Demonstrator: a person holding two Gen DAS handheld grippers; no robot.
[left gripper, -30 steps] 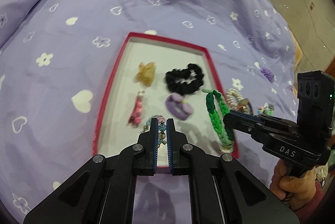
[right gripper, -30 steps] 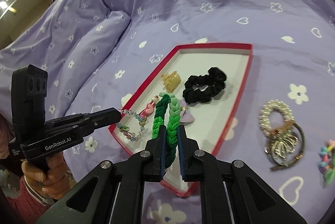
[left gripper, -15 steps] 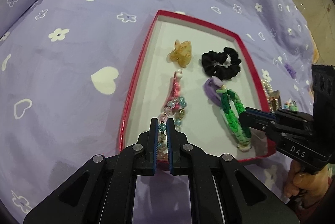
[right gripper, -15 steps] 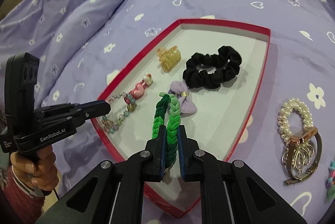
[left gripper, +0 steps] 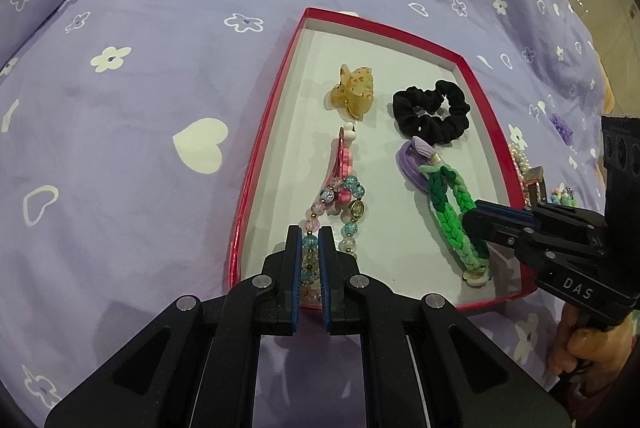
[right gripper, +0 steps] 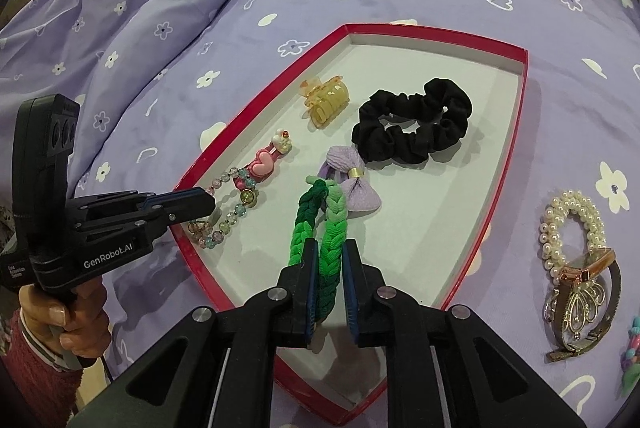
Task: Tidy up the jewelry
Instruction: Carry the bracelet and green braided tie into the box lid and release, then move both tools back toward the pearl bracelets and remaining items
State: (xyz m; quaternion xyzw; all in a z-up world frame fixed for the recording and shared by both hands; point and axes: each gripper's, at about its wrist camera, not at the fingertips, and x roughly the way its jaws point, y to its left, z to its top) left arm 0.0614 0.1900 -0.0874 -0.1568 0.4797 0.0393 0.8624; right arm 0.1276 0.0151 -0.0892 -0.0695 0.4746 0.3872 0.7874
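A red-rimmed tray [left gripper: 280,84] [right gripper: 256,108] lies on the purple bedspread. My left gripper [left gripper: 310,234] [right gripper: 208,203] has its jaws slightly parted around a pastel bead bracelet [left gripper: 344,200] [right gripper: 224,224] that lies on the tray floor near its front left corner. My right gripper [right gripper: 330,248] [left gripper: 470,218] has its jaws slightly apart around a green braided hair band [right gripper: 320,224] [left gripper: 452,216], which rests on the tray floor. Also in the tray are a pink heart clip [right gripper: 266,158], an amber claw clip [left gripper: 354,90], a black scrunchie [right gripper: 412,126] and a lilac bow tie [right gripper: 354,180].
On the bedspread right of the tray lie a pearl bracelet [right gripper: 572,228], a gold watch and filigree clip [right gripper: 580,304], and a colourful charm [right gripper: 632,352]. A rolled purple pillow [right gripper: 192,0] lies at the far left.
Both grippers lowered their pieces onto the tray floor and the jaws have eased apart. The bracelet and green band now lie flat in the tray.
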